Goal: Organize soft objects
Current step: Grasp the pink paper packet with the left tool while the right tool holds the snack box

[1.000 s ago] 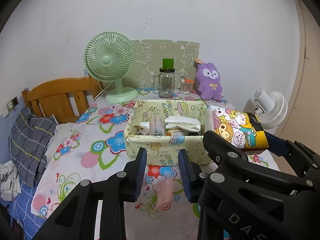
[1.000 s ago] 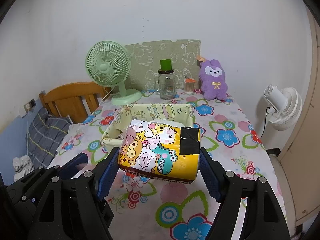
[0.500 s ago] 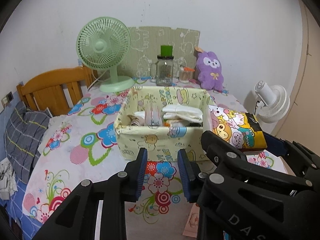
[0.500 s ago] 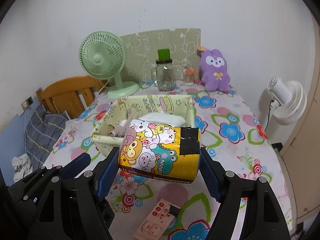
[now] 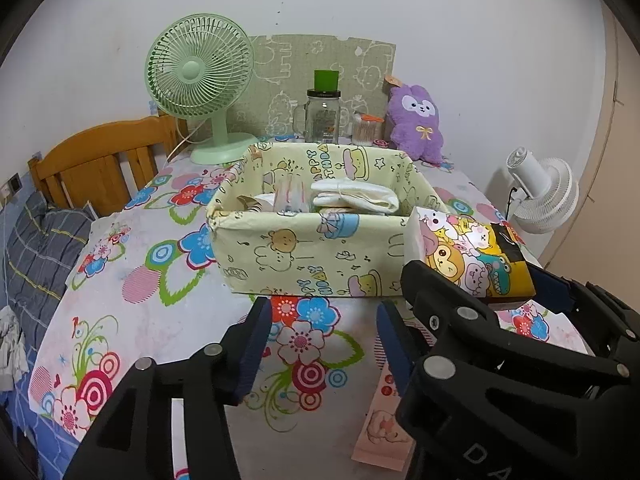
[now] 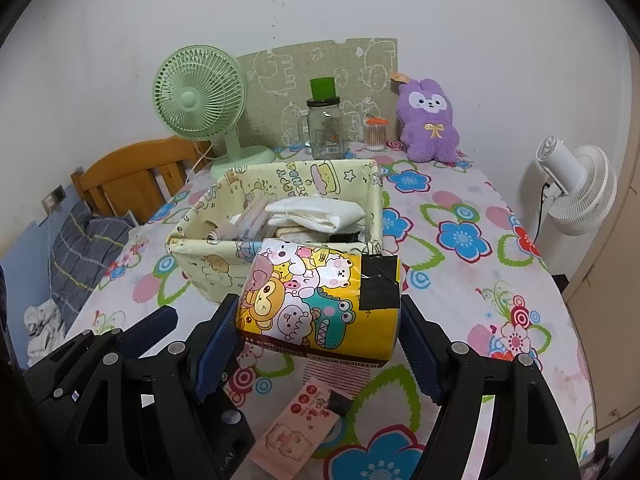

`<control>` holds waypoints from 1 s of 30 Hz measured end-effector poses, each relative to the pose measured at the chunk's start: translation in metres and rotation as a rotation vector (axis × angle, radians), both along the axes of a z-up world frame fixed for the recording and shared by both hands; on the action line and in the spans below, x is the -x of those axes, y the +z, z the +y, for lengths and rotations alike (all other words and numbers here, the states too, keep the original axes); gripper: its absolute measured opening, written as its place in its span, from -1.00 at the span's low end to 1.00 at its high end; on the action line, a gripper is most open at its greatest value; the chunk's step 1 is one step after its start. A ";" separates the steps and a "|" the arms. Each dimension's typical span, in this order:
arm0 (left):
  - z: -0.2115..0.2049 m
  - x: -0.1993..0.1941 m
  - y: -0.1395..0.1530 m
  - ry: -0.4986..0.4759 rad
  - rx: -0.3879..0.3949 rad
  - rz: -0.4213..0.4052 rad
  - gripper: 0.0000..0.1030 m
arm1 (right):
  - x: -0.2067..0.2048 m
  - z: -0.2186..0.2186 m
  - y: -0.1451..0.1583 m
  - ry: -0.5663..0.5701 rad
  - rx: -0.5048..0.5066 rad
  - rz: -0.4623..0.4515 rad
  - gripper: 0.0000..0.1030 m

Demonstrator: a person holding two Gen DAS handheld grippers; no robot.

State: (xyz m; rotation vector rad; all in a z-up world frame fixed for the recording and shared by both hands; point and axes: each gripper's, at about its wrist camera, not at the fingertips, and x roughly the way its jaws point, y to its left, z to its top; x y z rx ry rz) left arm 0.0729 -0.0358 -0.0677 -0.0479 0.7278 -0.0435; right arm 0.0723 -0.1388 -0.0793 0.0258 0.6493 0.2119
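Table covered by a white floral tablecloth with big red, blue and pink flowers, pushed against a plain white wall. Landmark is the pale yellow cartoon-print fabric storage bin mid-table; folded white cloths and other small items lie inside it. Behind the bin along the wall: a green desk fan to its left rear, a glass mason-jar mug with a green lid straight behind, a small cotton-swab jar beside the mug, and a purple plush bunny to its right rear, all in front of a green printed board leaning on the wall. A wooden headboard and grey plaid bedding sit left of the bin, off the table; a white floor fan stands right of it, past the table edge. The right gripper is clamped on a cartoon-print tissue pack with a black tape patch, held off the table just in front of the bin's near right corner, touching both blue pads. The left gripper has its fingers parted with nothing between them, in front of the bin's near wall. A pink printed packet lies flat on the cloth nearer than the bin, below the tissue pack.
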 end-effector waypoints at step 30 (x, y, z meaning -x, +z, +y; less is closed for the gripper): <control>-0.045 0.015 -0.049 -0.114 -0.047 0.056 0.42 | 0.022 -0.042 -0.051 -0.096 0.033 0.062 0.52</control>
